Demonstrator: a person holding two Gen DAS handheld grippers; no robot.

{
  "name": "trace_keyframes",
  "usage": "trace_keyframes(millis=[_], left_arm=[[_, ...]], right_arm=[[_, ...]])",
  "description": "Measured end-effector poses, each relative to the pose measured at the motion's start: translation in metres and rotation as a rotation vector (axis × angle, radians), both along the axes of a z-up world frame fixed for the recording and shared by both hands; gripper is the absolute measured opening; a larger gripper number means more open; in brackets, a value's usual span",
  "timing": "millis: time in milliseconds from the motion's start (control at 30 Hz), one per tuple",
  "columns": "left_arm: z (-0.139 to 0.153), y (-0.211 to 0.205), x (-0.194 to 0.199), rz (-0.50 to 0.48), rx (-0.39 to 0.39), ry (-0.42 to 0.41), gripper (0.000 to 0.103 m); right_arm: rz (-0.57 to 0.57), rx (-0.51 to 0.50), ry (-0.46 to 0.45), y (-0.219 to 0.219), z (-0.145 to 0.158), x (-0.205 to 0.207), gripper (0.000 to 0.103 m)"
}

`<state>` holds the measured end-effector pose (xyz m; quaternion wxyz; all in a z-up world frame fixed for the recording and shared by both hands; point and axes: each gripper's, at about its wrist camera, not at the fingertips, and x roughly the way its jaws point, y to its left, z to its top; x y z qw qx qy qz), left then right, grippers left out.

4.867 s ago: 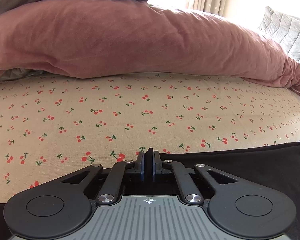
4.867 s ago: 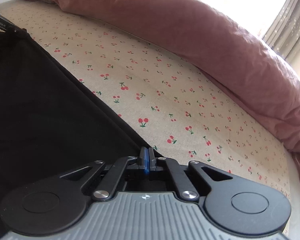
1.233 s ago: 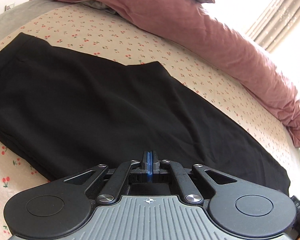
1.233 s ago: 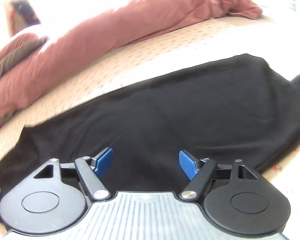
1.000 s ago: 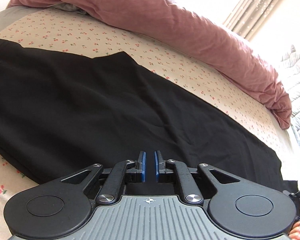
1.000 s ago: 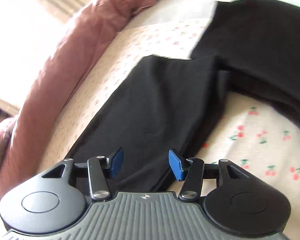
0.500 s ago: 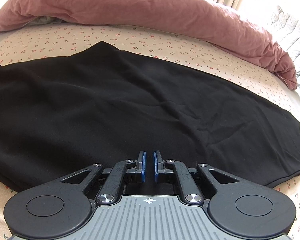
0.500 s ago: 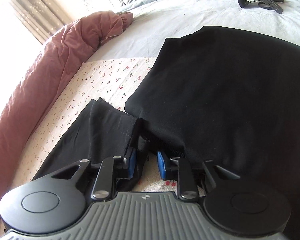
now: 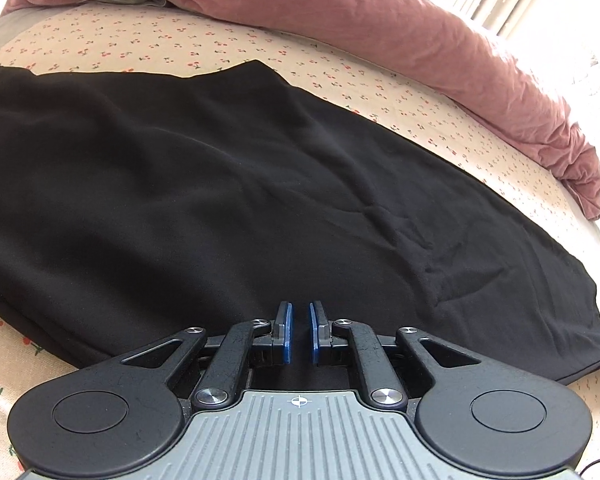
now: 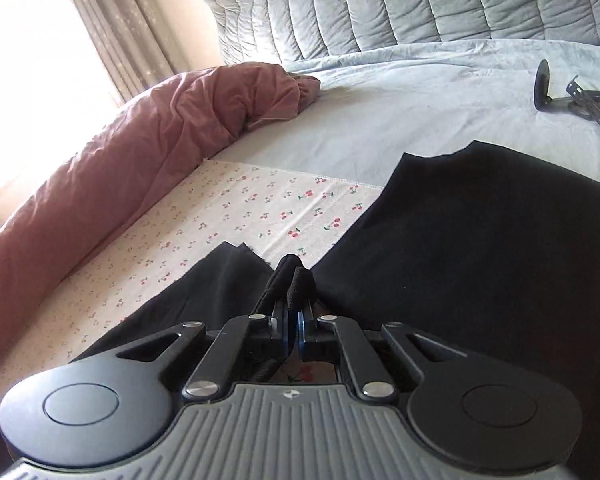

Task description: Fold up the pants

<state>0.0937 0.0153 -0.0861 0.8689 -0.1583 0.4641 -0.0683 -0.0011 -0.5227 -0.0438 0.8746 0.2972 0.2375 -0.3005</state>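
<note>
Pants (image 9: 228, 184): black, spread flat on cherry-print sheet (image 9: 440, 116), running 9 to 3 o'clock in left view. Right gripper (image 10: 293, 322): blue pads pinching bunched hem end at 12 o'clock. Left gripper (image 9: 298, 332): slightly parted, nothing between pads, above near edge. Pink duvet (image 9: 380, 28) at 12 o'clock. Risk: thin bite slips when lifted; second black cloth (image 10: 480, 240) at 2 o'clock, just beside, could snag.

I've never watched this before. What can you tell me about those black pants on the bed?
The black pants are of soft, matte, lightly creased fabric, spread flat across the cherry-print sheet. The right gripper has its jaws shut on a bunched edge of them; the left gripper sits over them, jaws slightly apart, holding nothing.
</note>
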Motion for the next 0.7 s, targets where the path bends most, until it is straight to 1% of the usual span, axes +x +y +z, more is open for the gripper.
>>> trace_keyframes(millis=[33, 67, 133, 200, 267, 300, 333, 367, 400, 433, 467, 500, 533, 567, 600, 633, 667, 700], left_arm=[[0.001, 0.002, -0.001, 0.007, -0.012, 0.005, 0.011], [0.002, 0.003, -0.002, 0.005, -0.013, 0.006, 0.011], [0.002, 0.005, -0.001, 0.010, 0.009, 0.000, 0.011], [0.000, 0.007, 0.001, 0.009, 0.013, 0.005, 0.011], [-0.001, 0.011, 0.003, 0.016, -0.004, 0.013, 0.011], [0.000, 0.012, 0.003, 0.020, -0.007, 0.017, 0.011], [0.001, 0.013, 0.003, 0.024, -0.007, 0.019, 0.011], [0.001, 0.014, 0.004, 0.027, -0.006, 0.022, 0.011], [0.002, 0.016, 0.004, 0.030, -0.006, 0.025, 0.011], [0.003, 0.018, 0.004, 0.035, -0.009, 0.026, 0.011], [0.006, 0.021, 0.003, 0.044, -0.018, 0.023, 0.012], [0.008, 0.025, 0.002, 0.046, -0.025, 0.012, 0.016], [0.012, 0.029, 0.000, 0.043, -0.023, -0.014, 0.019], [0.016, 0.033, -0.002, 0.040, -0.006, -0.046, 0.023], [0.020, 0.038, -0.004, 0.045, 0.027, -0.081, 0.028], [0.022, 0.044, -0.005, 0.064, 0.067, -0.113, 0.030], [0.023, 0.051, -0.004, 0.093, 0.103, -0.132, 0.033], [0.023, 0.057, -0.003, 0.118, 0.125, -0.137, 0.033]], right_arm=[[-0.006, -0.009, -0.040, -0.001, 0.004, -0.006, 0.000], [0.001, -0.040, -0.087, 0.002, 0.013, -0.011, 0.000], [0.032, -0.122, -0.149, 0.014, 0.029, -0.015, 0.000], [0.030, -0.129, -0.085, 0.017, 0.026, -0.008, 0.000], [0.008, -0.065, 0.049, 0.006, 0.003, 0.002, 0.000], [0.001, -0.027, 0.082, 0.001, -0.006, 0.004, 0.000], [-0.007, 0.010, 0.076, -0.005, -0.014, 0.000, 0.000], [-0.023, 0.026, 0.051, -0.008, -0.013, -0.004, 0.000], [-0.044, 0.028, 0.036, -0.009, -0.009, -0.007, 0.000], [-0.090, 0.001, 0.001, -0.007, 0.001, -0.013, 0.000], [-0.138, -0.047, -0.018, -0.003, 0.011, -0.018, 0.008], [-0.170, -0.092, -0.028, 0.001, 0.019, -0.021, 0.021], [-0.189, -0.144, -0.044, 0.006, 0.028, -0.024, 0.025], [-0.182, -0.183, -0.061, 0.012, 0.036, -0.024, 0.030], [-0.155, -0.197, -0.072, 0.017, 0.040, -0.022, 0.033], [-0.098, -0.199, -0.079, 0.023, 0.042, -0.016, 0.034], [-0.031, -0.199, -0.075, 0.030, 0.041, -0.009, 0.037], [0.029, -0.202, -0.062, 0.037, 0.039, -0.001, 0.039]])
